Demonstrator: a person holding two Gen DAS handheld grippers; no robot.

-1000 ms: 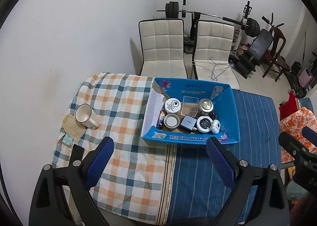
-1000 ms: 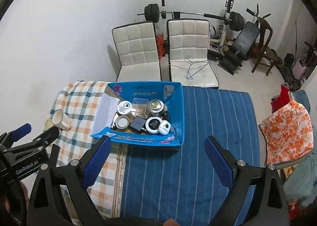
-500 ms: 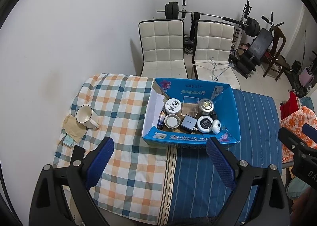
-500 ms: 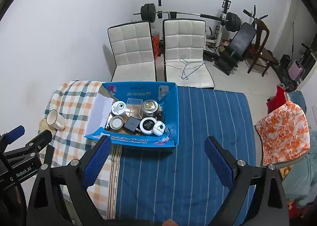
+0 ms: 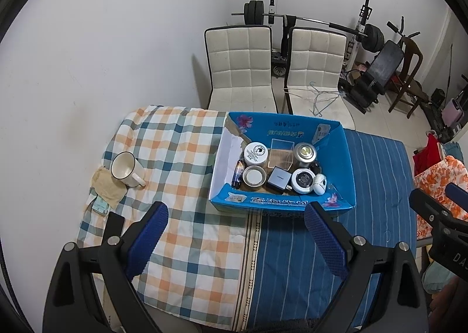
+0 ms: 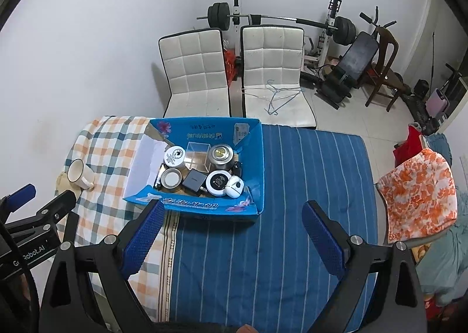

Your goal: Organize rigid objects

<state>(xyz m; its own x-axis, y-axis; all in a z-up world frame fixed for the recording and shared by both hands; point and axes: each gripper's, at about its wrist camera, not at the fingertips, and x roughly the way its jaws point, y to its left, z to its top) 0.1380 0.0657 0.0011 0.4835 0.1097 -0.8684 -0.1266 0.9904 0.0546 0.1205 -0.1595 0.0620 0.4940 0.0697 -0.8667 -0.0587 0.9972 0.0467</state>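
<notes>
A blue cardboard box (image 5: 342, 163) (image 6: 257, 163) sits mid-table holding several small rigid items: a white jar (image 5: 255, 153), a clear cube (image 5: 281, 153), a silver tin (image 5: 304, 153), a grey square case (image 5: 279, 179) and a white mouse (image 5: 320, 184). A white mug (image 5: 126, 169) (image 6: 79, 174) stands on the checked cloth at the left. My left gripper (image 5: 235, 233) is open and empty, high above the table's near side. My right gripper (image 6: 231, 229) is open and empty, above the blue striped cloth.
Two white padded chairs (image 5: 241, 70) (image 5: 314, 70) stand behind the table. Weight equipment (image 6: 345, 32) lines the back wall. An orange floral cloth (image 6: 421, 192) hangs on a chair at the right. A beige coaster (image 5: 106, 188) lies under the mug.
Both grippers have risen and drawn back a little; the table and box look slightly smaller and shifted in the right wrist view. Nothing was grasped.
</notes>
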